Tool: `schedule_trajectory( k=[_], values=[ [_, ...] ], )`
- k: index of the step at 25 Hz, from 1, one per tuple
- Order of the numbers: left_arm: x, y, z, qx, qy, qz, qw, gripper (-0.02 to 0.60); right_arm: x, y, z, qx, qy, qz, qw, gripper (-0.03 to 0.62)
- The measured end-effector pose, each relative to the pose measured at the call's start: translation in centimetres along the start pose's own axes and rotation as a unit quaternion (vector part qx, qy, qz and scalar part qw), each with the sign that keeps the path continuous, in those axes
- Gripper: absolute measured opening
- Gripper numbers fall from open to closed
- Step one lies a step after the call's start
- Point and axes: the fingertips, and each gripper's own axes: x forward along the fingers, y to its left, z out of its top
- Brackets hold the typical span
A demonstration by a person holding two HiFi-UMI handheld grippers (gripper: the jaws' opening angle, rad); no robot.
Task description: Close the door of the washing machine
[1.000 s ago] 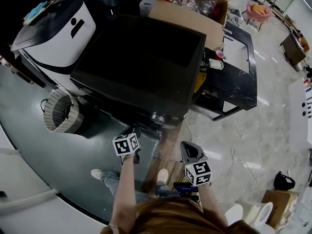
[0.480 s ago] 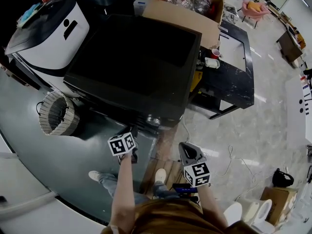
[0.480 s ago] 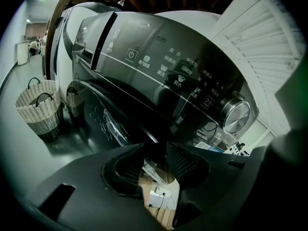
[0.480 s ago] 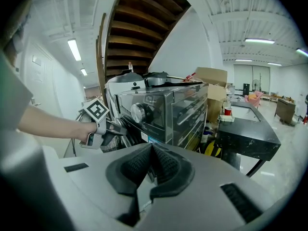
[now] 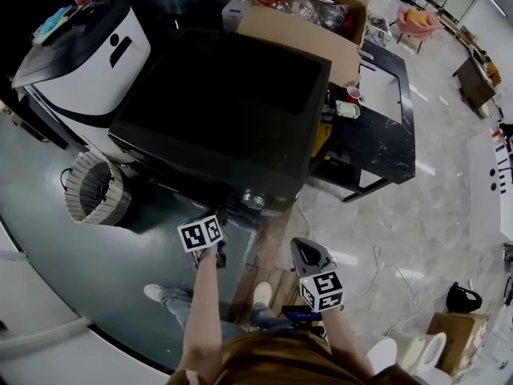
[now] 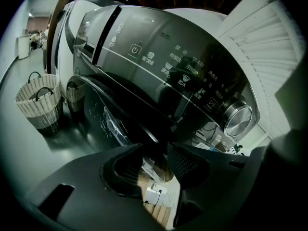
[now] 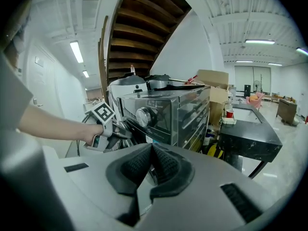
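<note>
Washing machine door: on the machine front, below the control panel; latched or ajar, cannot tell. Left claw: jaws apart, just been opening, door rim at the gap, pads not pressing. Right claw: closed, empty, clear of the machine.

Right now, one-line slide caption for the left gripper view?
Left gripper, jaws just opening with nothing between them, faces the washing machine door under the control dial, wicker baskets at left.
</note>
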Motion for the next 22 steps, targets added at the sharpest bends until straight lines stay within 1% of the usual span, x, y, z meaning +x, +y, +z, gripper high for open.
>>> schedule_trajectory(
  k=[4,6,9,11,12,14,19,22],
  values=[
    [-0.6,-0.2,-0.3,-0.004,-0.011,-0.023,0.9997,0.176,-0.7,0.6,0.4,-0.004,-0.007,0.001,1.0,0.012],
    [-1.0,-0.3,-0.2,-0.002,-0.022,-0.025,0.9994,0.176,-1.0,1.0,0.6,-0.014,-0.008,0.004,1.0,0.013],
    [-2.0,-0.7,0.7,0.025,-0.043,-0.015,0.9987,0.175,-1.3,1.5,0.9,-0.021,-0.014,0.005,1.0,0.013],
    [-3.2,-1.0,1.5,0.047,-0.069,-0.007,0.9965,0.17,-1.4,1.7,1.1,-0.025,-0.018,0.002,1.0,0.014],
    [-4.0,-1.1,1.8,0.058,-0.084,-0.001,0.9948,0.16,-1.4,1.8,1.2,-0.028,-0.02,0.0,0.999,0.014],
    [-5.7,-1.4,2.2,0.078,-0.107,0.009,0.9911,0.115,-1.5,2.1,1.6,-0.033,-0.024,0.001,0.999,0.014],
    [-10.3,-2.2,2.5,0.119,-0.148,0.022,0.9817,0.035,-1.7,3.8,3.3,-0.041,-0.046,0.016,0.998,0.013],
    [-13.4,-3.3,2.9,0.134,-0.171,0.017,0.9758,0.032,-1.7,5.0,4.6,-0.047,-0.067,0.024,0.996,0.013]
  ],
)
